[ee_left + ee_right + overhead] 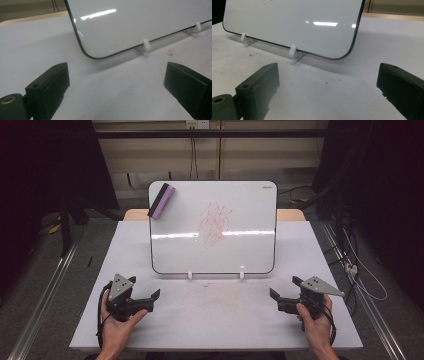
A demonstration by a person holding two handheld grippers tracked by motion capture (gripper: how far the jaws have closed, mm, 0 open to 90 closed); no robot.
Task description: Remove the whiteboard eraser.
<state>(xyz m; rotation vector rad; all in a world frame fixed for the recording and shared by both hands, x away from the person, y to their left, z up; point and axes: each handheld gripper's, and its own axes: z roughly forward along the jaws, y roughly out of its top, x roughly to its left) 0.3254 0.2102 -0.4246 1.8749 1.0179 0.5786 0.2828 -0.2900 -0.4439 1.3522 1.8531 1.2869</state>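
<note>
A whiteboard [240, 250] stands tilted on two small white feet [190, 275] at the middle of the table. A red scribble [215, 224] covers its centre. A purple and black eraser [161, 200] sticks to its top left corner. My left gripper [146, 287] rests at the front left, held by a hand, open and empty. My right gripper [285, 287] sits at the front right, also open with nothing between its jaws. In the left gripper view my left gripper [116, 82] faces the whiteboard's [137, 22] lower left corner. In the right gripper view my right gripper [328, 82] faces the whiteboard's [294, 22] lower right corner.
The white table [215, 315] has bare surface between the two grippers and in front of the board. Small dark specks [170, 53] lie near the board's feet. Dark curtains, floor rails and cables [367, 285] flank the table.
</note>
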